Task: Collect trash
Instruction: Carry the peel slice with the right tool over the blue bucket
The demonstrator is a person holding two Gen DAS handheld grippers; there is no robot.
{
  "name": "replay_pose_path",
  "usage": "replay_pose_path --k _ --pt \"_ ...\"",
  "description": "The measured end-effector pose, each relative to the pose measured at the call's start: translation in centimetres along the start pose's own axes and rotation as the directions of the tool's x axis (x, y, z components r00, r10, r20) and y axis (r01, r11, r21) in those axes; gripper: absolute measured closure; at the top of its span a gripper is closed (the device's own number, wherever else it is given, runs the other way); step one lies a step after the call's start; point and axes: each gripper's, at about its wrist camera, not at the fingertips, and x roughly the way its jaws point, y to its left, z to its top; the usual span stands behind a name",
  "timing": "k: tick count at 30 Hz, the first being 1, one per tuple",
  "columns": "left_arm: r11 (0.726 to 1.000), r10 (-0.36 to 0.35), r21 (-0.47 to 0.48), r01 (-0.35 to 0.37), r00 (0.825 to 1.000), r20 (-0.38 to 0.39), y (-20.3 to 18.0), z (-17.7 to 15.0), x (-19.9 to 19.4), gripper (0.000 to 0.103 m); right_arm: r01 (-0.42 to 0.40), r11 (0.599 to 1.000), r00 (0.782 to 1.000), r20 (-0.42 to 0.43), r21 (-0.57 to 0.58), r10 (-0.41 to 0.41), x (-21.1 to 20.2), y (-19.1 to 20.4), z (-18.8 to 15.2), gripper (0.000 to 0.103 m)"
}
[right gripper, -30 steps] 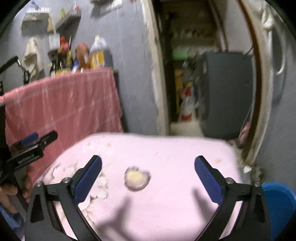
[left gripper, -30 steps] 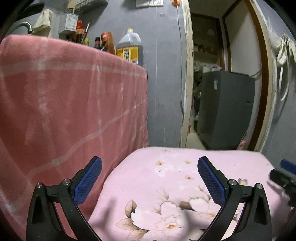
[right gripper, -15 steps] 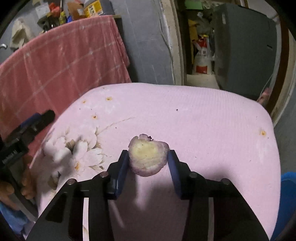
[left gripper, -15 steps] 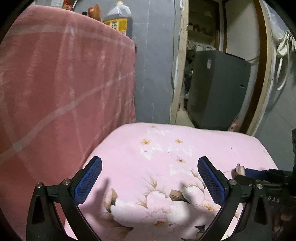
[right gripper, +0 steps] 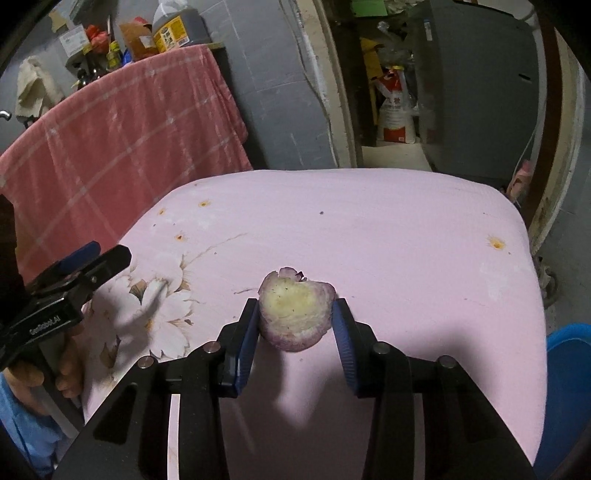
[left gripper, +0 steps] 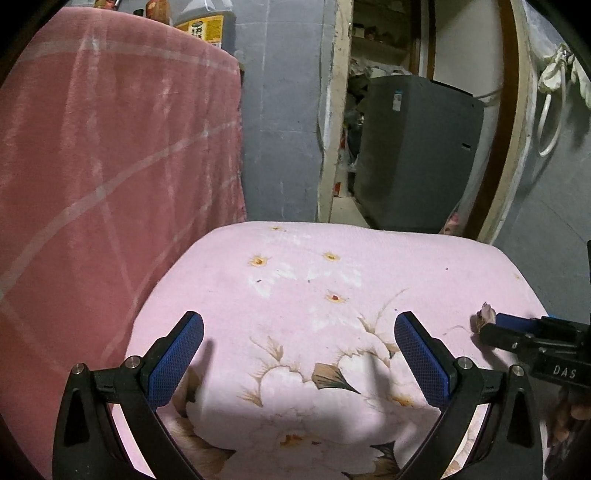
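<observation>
Trash item: 1 vegetable scrap (right gripper: 295, 312), roughly round, pale yellow cut face with dark specks, purple-tinged skin at the rim and a small purple frill at its far edge. It is clamped on both sides between the blue pads (right gripper: 245, 343) of the right hand-held gripper (right gripper: 295, 332), jaws narrowed onto it, just above the pink flowered cloth (right gripper: 388, 240) that covers the bench; whether the scrap touches the cloth cannot be told. From the left wrist view only a sliver of the scrap (left gripper: 485, 315) is seen at the tip of the right hand-held gripper (left gripper: 517, 332), far right of frame. The left hand-held gripper (left gripper: 299, 350) is spread wide with nothing between its 2 blue pads (left gripper: 177, 354), held over the flower print at the near left side of the cloth; it also shows at the left edge of the right wrist view (right gripper: 79, 267), well apart from the scrap. Containers: 1 blue tub (right gripper: 565, 387) is seen beside the bench at lower right, contents not visible. 1 large oil jug (right gripper: 175, 27) with yellow label stands behind a red plaid cloth (right gripper: 122, 133), among smaller bottles; fill level cannot be told. 1 white and red sack (right gripper: 397, 118) stands in the doorway beside a dark grey cabinet (left gripper: 417, 155).
</observation>
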Motion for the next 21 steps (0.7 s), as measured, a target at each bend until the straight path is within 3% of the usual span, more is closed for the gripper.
replay_pose_path --k 5,11,15,21 --pt "1.000 -0.021 0.010 0.021 1.000 0.005 -0.7 -0.3 -0.4 0.002 0.014 1.000 0.999 0.034 -0.012 -0.014 -0.6 0.0 -0.2 0.066" --pt "0.998 -0.057 -0.016 0.058 0.997 0.053 -1.6 -0.5 -1.5 0.002 0.030 1.000 0.983 0.184 -0.006 -0.029 -3.4 -0.3 -0.8 0.066" --pt "0.991 -0.122 -0.033 0.126 0.986 0.115 -3.2 -0.5 -3.1 0.002 0.099 0.995 0.946 0.312 -0.011 -0.091 -6.7 -0.7 -2.0 0.066" --pt "0.975 -0.222 0.030 0.220 0.961 0.166 -7.8 -0.9 -5.8 0.002 0.257 0.964 0.865 0.428 0.068 -0.261 -12.2 -3.2 -4.6 0.066"
